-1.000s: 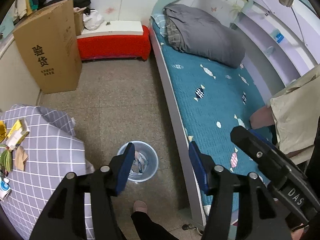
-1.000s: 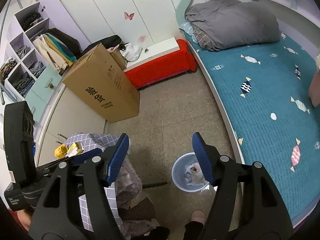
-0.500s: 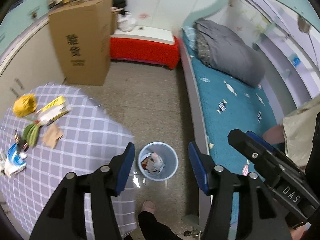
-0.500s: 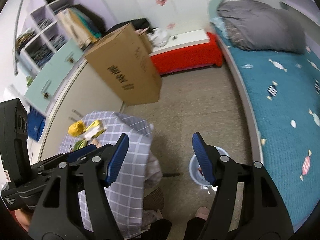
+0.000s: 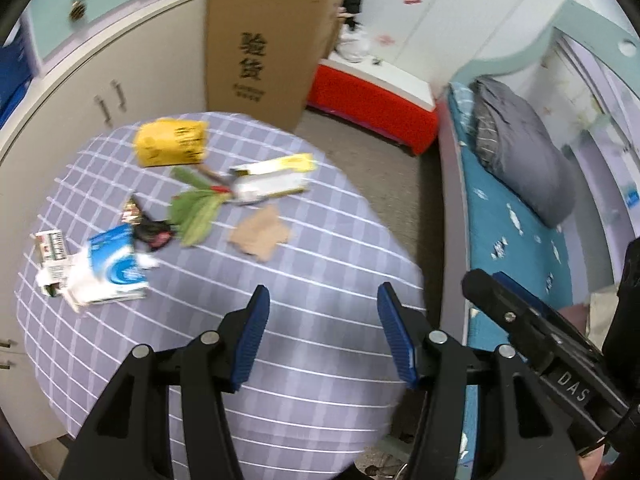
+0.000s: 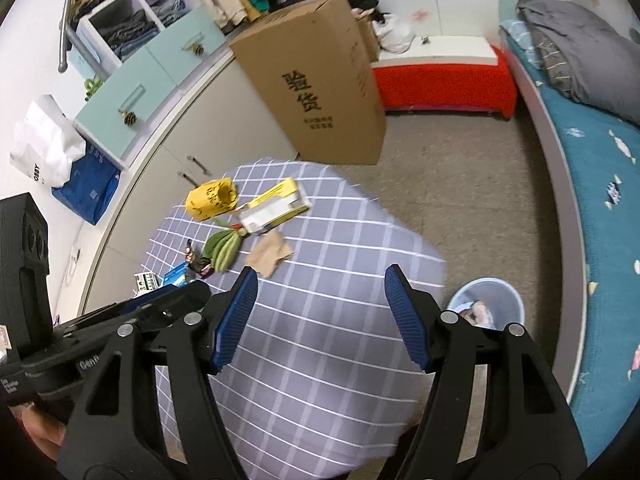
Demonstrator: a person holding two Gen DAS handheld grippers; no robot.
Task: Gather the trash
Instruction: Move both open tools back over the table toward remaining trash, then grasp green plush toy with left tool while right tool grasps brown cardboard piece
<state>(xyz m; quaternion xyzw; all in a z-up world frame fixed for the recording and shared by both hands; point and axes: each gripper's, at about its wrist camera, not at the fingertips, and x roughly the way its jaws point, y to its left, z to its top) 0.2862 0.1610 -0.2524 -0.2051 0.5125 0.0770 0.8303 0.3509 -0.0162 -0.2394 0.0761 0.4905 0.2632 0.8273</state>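
Note:
Trash lies on a table with a purple checked cloth [image 5: 312,280]: a crumpled yellow bag [image 5: 171,142], a white and yellow box [image 5: 272,178], green leaves [image 5: 196,210], a brown paper scrap [image 5: 260,234], a blue and white packet [image 5: 114,266] and a dark wrapper [image 5: 150,232]. The same trash shows in the right wrist view, with the yellow bag [image 6: 212,198] farthest. My left gripper [image 5: 322,336] is open and empty above the table's near side. My right gripper [image 6: 318,316] is open and empty. A blue trash bin [image 6: 486,310] with trash inside stands on the floor right of the table.
A tall cardboard box [image 6: 316,80] stands behind the table by white cabinets [image 5: 100,80]. A red bench [image 6: 444,80] is at the far wall. A bed with a teal cover [image 5: 520,240] and grey quilt [image 5: 520,140] runs along the right.
Both grippers have swung left from over the bin and floor to over the table. The trash on the cloth has come into full view. Both stay open.

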